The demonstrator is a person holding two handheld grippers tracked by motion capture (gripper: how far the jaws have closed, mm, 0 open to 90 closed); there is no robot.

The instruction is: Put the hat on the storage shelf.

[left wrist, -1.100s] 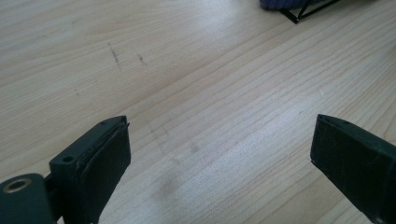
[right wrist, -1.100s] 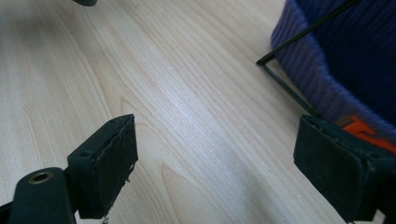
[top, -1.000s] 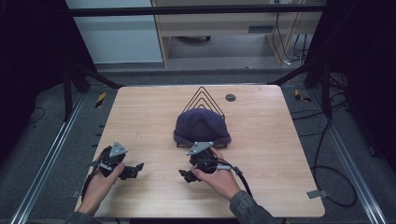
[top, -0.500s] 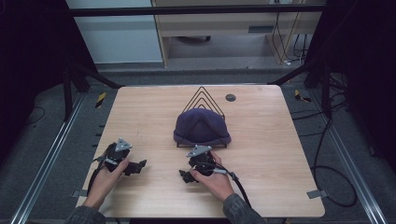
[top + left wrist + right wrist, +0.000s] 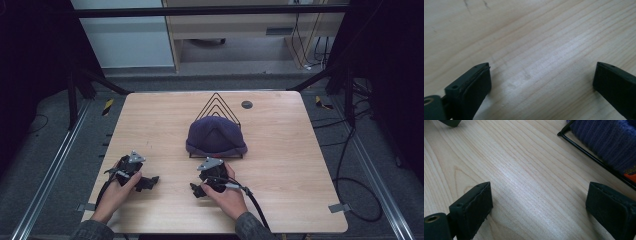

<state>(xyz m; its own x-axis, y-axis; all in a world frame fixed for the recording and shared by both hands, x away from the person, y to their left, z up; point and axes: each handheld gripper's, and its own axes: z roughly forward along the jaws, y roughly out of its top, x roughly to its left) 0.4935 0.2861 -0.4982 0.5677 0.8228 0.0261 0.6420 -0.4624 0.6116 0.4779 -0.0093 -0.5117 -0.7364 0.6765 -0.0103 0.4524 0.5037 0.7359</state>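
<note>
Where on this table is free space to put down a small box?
Bare wood lies left and right of the purple hat on its wire rack, and right of the right gripper. It is crowded between hat and grippers.

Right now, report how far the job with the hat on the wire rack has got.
Done: the purple knit hat sits draped over the black wire rack mid-table. In hand: nothing; the left gripper and right gripper rest low on the table, jaws wide apart with bare wood between. Left: probably nothing but withdrawing.

Bare surface [image 5: 300, 170] lies open left, right and near; only the beanie [image 5: 216, 136] on its wire rack [image 5: 218, 104] blocks the far middle.
</note>
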